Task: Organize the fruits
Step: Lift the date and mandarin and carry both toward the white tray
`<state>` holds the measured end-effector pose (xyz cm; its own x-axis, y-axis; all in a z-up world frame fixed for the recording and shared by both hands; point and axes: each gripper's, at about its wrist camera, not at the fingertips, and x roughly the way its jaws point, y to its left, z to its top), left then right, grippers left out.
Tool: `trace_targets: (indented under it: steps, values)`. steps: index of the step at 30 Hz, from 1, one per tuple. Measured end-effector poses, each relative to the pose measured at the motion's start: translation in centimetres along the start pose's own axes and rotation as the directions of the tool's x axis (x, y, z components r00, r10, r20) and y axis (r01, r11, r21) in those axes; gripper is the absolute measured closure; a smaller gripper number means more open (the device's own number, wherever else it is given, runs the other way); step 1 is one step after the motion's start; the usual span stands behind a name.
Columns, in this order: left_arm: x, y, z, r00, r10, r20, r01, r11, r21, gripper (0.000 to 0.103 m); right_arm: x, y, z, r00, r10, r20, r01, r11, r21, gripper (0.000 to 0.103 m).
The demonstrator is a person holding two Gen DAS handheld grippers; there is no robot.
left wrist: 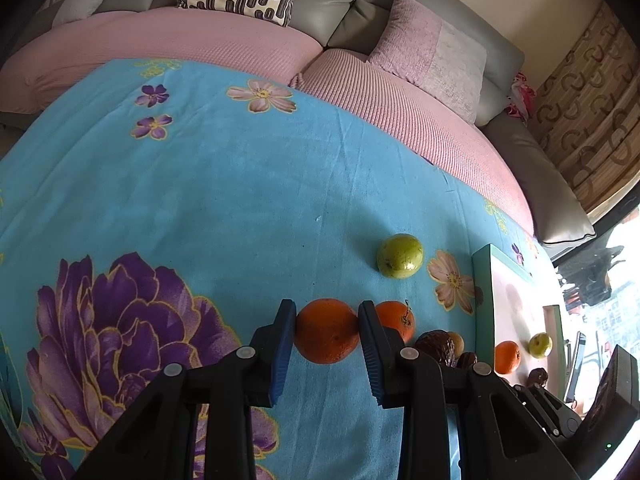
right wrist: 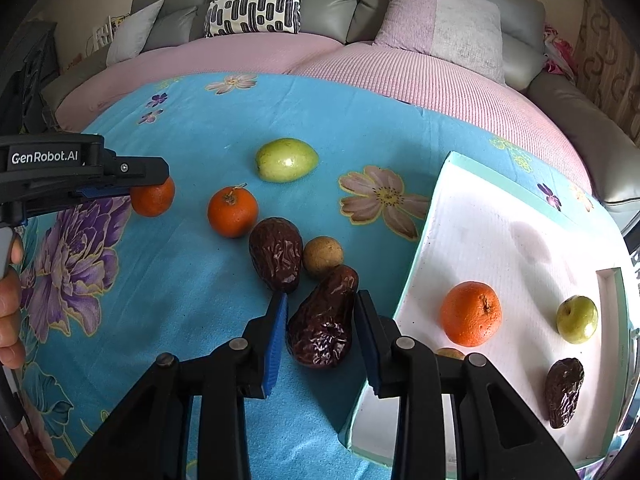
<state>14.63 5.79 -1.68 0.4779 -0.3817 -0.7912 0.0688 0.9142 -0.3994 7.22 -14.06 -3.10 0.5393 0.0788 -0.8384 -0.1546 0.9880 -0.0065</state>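
My left gripper [left wrist: 328,312] is shut on an orange [left wrist: 326,330], its blue pads pressed to both sides; the right wrist view shows that gripper [right wrist: 160,184] and the orange [right wrist: 154,200] at the left. My right gripper [right wrist: 320,304] is open and straddles a dark wrinkled date [right wrist: 322,320] lying on the blue floral cloth [right wrist: 180,280], with small gaps at each pad. Loose on the cloth are a green fruit [right wrist: 286,160], a second orange [right wrist: 232,212], another date [right wrist: 276,254] and a small brown round fruit [right wrist: 322,256].
A white tray with a teal rim [right wrist: 448,160] lies at the right, holding an orange [right wrist: 472,314], a green fruit [right wrist: 577,319] and a date [right wrist: 564,392]. A sofa with pink covers [right wrist: 360,64] and cushions lies behind. A hand [right wrist: 10,300] shows at the left edge.
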Motion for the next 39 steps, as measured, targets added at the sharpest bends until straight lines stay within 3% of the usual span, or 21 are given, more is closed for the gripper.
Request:
trace_targets:
  steps: [5, 7, 15, 25, 31, 39]
  values:
    - [-0.3, 0.5, 0.1, 1.0, 0.009, 0.011, -0.008, 1.0, -0.015, 0.069, -0.2, 0.0, 0.2, 1.0, 0.001, 0.006, -0.002, 1.0, 0.018, 0.068]
    - [-0.5, 0.6, 0.2, 1.0, 0.01, 0.018, -0.009, 1.0, -0.018, 0.069, -0.6, -0.7, 0.3, 1.0, 0.015, 0.02, -0.016, 0.999, 0.049, 0.074]
    - [-1.3, 0.0, 0.3, 0.999, 0.007, 0.043, -0.007, 1.0, -0.007, 0.069, -1.8, -2.3, 0.3, 0.996, 0.054, 0.066, -0.062, 0.991, 0.118, 0.074]
    - [-2.5, -1.4, 0.4, 0.997, -0.013, 0.071, 0.011, 1.0, 0.025, 0.069, -4.7, -4.6, 0.4, 0.974, 0.119, 0.195, -0.159, 0.966, 0.206, 0.074]
    - [-3.2, -2.9, 0.2, 0.995, -0.046, 0.085, 0.041, 0.998, 0.057, 0.069, -4.7, -6.1, 0.2, 0.977, 0.097, 0.189, -0.144, 0.957, 0.252, 0.074]
    - [-2.7, -6.7, -0.9, 0.994, -0.101, 0.049, 0.093, 0.985, 0.144, 0.069, -5.9, -10.6, -1.3, 0.983, -0.003, 0.185, -0.062, 0.937, 0.343, 0.074]
